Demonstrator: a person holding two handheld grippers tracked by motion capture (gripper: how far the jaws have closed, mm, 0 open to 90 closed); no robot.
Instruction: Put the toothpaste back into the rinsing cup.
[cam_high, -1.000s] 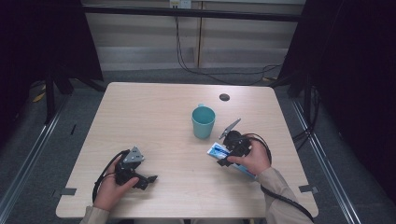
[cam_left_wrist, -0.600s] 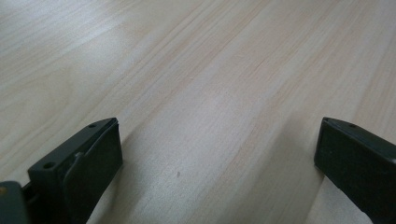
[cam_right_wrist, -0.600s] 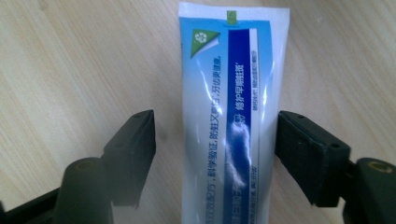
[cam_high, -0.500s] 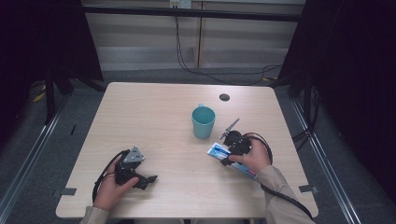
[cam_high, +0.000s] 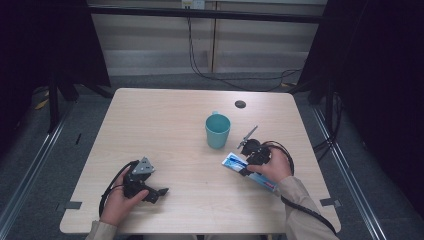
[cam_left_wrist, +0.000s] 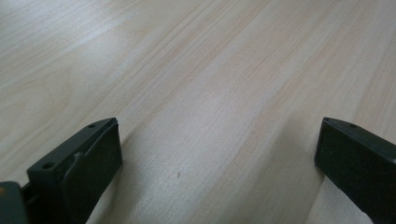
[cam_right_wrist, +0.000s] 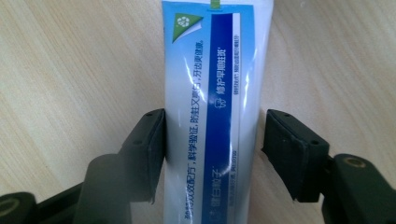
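A blue and white toothpaste tube (cam_high: 234, 161) lies flat on the wooden table (cam_high: 165, 125), right of centre. My right gripper (cam_high: 246, 167) reaches down over it. In the right gripper view the tube (cam_right_wrist: 210, 56) runs up between the two jaws of my right gripper (cam_right_wrist: 215, 115). The jaws have just been closing: the left pad is at the tube's edge, and a narrow gap remains at the right pad. My left gripper (cam_high: 156, 194) rests near the front left of the table. Its jaws are open on bare wood in the left gripper view (cam_left_wrist: 217, 126).
A teal cup (cam_high: 218, 131) stands upright near the table's middle, just beyond and left of the tube. A small dark round disc (cam_high: 240, 104) lies near the far edge. Cables trail from both grippers toward the front edge.
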